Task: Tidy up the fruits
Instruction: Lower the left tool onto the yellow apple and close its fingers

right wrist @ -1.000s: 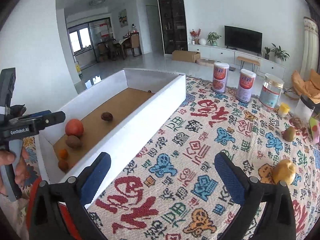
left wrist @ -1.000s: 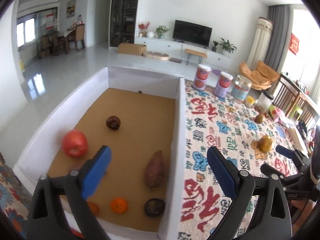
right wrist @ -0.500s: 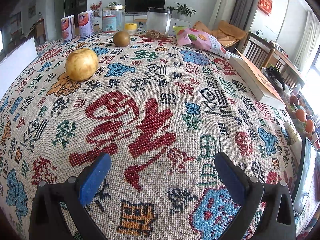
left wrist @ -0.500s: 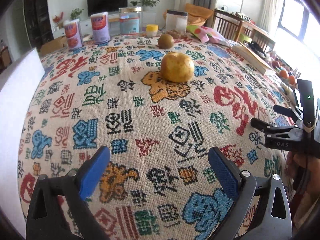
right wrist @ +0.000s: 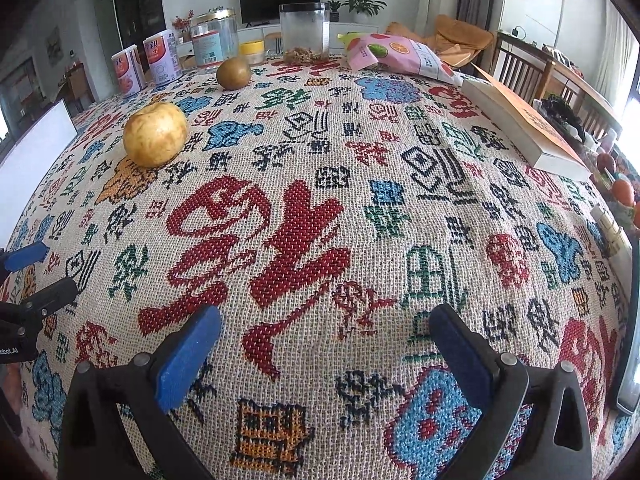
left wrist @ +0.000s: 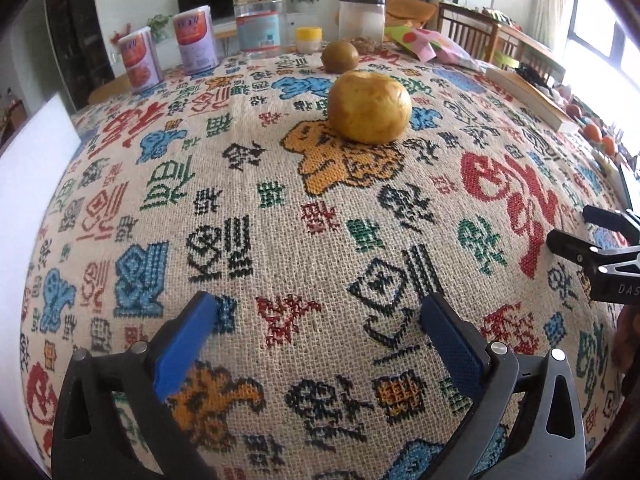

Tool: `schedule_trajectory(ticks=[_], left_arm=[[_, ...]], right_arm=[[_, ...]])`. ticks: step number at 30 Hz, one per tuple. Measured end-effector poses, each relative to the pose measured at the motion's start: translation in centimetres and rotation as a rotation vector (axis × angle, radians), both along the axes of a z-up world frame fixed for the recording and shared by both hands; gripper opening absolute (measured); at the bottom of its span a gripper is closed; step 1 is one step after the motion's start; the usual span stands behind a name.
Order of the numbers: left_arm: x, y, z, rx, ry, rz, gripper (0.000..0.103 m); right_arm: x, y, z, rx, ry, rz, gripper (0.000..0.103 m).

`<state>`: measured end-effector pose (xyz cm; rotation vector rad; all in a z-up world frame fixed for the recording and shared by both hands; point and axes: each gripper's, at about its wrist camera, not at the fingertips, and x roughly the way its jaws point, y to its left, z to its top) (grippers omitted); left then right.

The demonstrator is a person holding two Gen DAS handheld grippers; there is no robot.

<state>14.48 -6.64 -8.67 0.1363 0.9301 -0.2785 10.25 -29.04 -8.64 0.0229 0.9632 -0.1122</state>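
With its fingers just having opened wide and empty, the left gripper is facing the yellow pear resting ahead on the tabletop, so straddling its widest part seems best, while the right gripper is also hanging open.

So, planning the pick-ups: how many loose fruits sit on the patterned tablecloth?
2: a large round yellow pear ahead of the left gripper, and a smaller brownish-green round fruit behind it near the jars. More may lie outside these views.
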Motion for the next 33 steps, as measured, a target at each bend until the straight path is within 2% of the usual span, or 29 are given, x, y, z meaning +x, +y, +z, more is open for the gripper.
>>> schedule_trajectory(ticks=[6,10,12,14,16,19,20,21,22,27,33], left_arm=[[1.1,-0.7,0.0,-0.008,0.021,-0.023,0.102],[3.4,-2.5,1.3,-0.094,0.013,-0.056,0.101],[5.1,-4.2,2.2,-0.114,-0.028,-0.074,0.101],[7.0,-6.1,2.8,-0.087,-0.079,-0.084,0.101],[9.0,-7.6,2.7,-0.053,-0.096,-0.067,0.101],[11.8,-8.1,1.6,-0.037,-0.055,-0.014,0.100],[12.3,-8.0,1.3,-0.042,-0.043,0.000,0.099],[12.6,-7.7,0.9,-0.052,-0.035,0.012,0.080],[12.8,-7.5,0.6,-0.075,-0.016,0.005,0.068],[11.2,-5.7,1.0,-0.091,-0.009,-0.007,0.067],[7.0,0.0,1.8,-0.052,0.025,0.031,0.067]], right_arm=[[0.0,0.1,0.0,0.001,0.000,0.000,0.103],[0.0,0.0,0.0,0.001,0.000,0.000,0.103],[0.0,0.0,0.0,0.002,0.000,0.000,0.103],[0.1,0.0,0.0,0.001,0.000,0.000,0.103],[0.1,0.0,0.0,0.002,0.000,0.000,0.103],[0.1,0.0,0.0,0.002,0.000,0.000,0.103],[0.1,0.1,0.0,0.002,0.000,0.000,0.103],[0.1,0.0,0.0,0.002,0.000,0.000,0.103],[0.1,0.0,0.0,0.002,0.000,0.000,0.103],[0.1,0.0,0.0,0.002,0.000,0.000,0.103],[0.1,0.0,0.1,0.002,0.000,0.000,0.103]])
